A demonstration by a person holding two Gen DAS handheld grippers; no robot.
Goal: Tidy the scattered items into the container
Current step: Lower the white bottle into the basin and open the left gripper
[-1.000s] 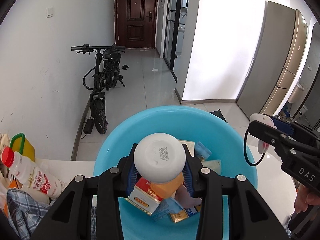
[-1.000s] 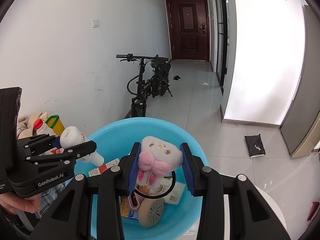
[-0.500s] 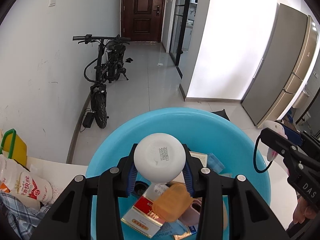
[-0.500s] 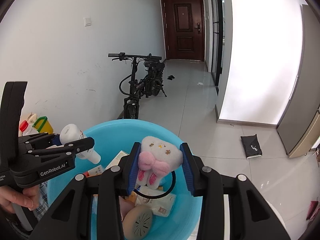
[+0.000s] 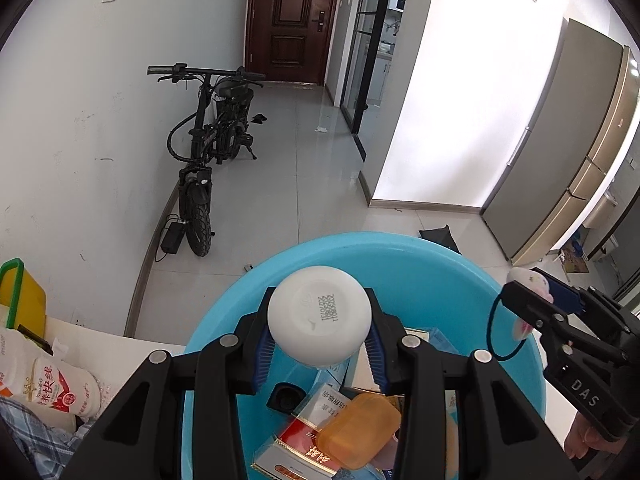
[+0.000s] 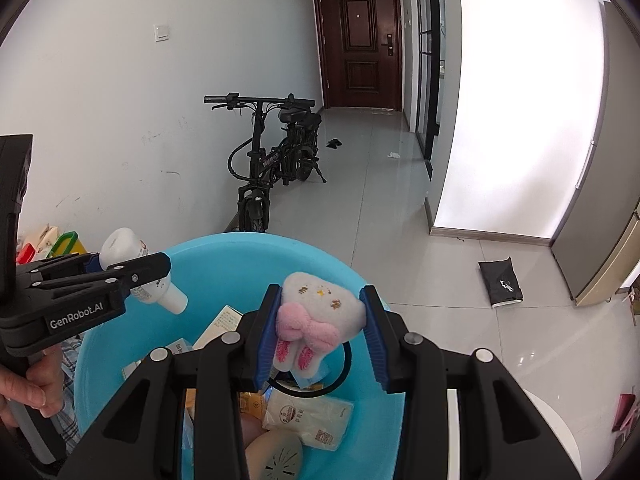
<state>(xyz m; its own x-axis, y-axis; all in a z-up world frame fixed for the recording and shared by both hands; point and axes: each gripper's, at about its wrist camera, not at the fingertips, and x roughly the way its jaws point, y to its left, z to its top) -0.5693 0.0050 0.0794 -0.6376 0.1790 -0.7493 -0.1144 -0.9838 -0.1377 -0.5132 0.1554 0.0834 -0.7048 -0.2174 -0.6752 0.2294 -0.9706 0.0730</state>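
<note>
- My left gripper (image 5: 319, 342) is clamped on the white bottle (image 5: 319, 318), bottom toward the camera, over the blue basin (image 5: 420, 264).
- My right gripper (image 6: 318, 334) pinches the plush (image 6: 316, 312), its black loop dangling over the basin's contents.
- Over the last second both have come lower and further in over the basin; more of the orange case (image 5: 358, 426) and packets inside now shows.
- I judge both items are placed for release; neither is let go yet.
</note>
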